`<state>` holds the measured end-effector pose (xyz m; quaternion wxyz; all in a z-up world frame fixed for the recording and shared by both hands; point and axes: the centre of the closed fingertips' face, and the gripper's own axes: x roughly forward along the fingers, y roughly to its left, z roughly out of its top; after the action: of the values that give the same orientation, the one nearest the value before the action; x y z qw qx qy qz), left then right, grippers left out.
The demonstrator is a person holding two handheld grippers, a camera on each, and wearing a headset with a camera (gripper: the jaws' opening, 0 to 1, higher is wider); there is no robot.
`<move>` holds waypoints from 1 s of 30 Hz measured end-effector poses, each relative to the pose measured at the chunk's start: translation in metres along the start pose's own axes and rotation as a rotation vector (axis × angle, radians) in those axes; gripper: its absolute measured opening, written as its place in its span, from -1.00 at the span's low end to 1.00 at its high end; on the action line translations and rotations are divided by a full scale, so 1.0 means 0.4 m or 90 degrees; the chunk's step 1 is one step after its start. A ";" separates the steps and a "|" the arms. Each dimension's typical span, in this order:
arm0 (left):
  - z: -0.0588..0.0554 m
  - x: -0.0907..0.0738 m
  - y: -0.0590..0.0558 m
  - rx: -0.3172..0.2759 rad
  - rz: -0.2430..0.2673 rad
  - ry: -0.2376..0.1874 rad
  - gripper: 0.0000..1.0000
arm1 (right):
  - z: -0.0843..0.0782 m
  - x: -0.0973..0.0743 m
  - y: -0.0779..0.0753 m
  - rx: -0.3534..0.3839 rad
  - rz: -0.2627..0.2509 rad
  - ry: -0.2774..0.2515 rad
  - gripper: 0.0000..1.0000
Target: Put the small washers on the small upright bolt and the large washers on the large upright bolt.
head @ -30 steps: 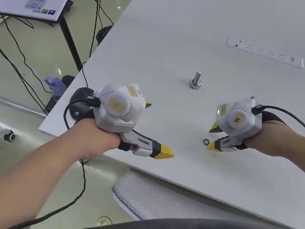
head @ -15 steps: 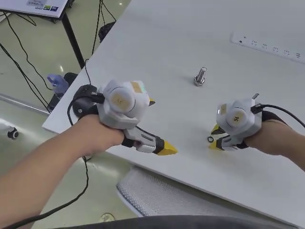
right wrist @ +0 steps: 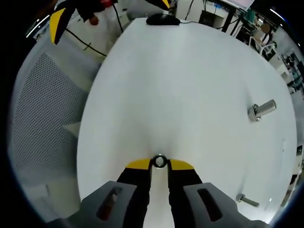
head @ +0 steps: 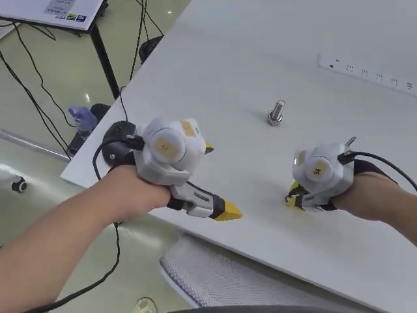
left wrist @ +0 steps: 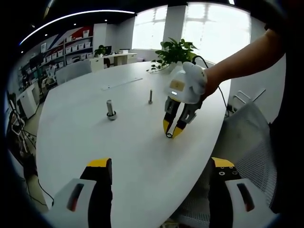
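Note:
A small dark washer (right wrist: pixel 159 161) sits pinched between the yellow tips of my right gripper (right wrist: pixel 159 164), which is shut on it just above the white table (head: pixel 234 72). From the left gripper view the same washer (left wrist: pixel 169 135) shows at the right gripper's (left wrist: pixel 172 130) tips. The large upright bolt (head: pixel 276 112) stands mid-table, and the thin small bolt (head: pixel 350 141) rises just behind the right gripper (head: pixel 293 195). My left gripper (head: pixel 217 179) hovers at the table's near edge, open wide and holding nothing (left wrist: pixel 160 164).
A white power strip (head: pixel 368 73) lies at the far right of the table. A grey mesh chair (head: pixel 215 274) is tucked under the near edge. A black mouse (head: pixel 114 140) and cables lie by the left corner.
The washer lay on the table beside the right gripper's tips; now the jaws have come down and shut on it. The left gripper has barely moved.

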<state>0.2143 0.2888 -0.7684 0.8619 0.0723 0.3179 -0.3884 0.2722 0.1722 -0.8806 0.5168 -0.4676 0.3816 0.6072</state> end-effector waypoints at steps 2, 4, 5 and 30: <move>0.003 0.000 0.001 0.002 0.000 0.002 0.66 | 0.000 0.001 0.000 0.004 -0.004 0.008 -0.72; 0.005 0.001 0.001 0.004 -0.001 0.002 0.66 | -0.001 0.001 -0.001 0.012 -0.007 0.012 -0.74; 0.007 0.002 0.001 0.005 -0.001 0.002 0.66 | -0.001 0.000 -0.004 0.027 -0.006 0.011 -0.74; 0.004 0.007 0.007 0.006 -0.004 0.006 0.63 | -0.087 -0.073 -0.031 0.114 0.002 0.026 -0.76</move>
<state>0.2184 0.2885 -0.7693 0.8589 0.0773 0.3202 -0.3922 0.2914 0.1336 -0.8617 0.5478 -0.4315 0.4455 0.5615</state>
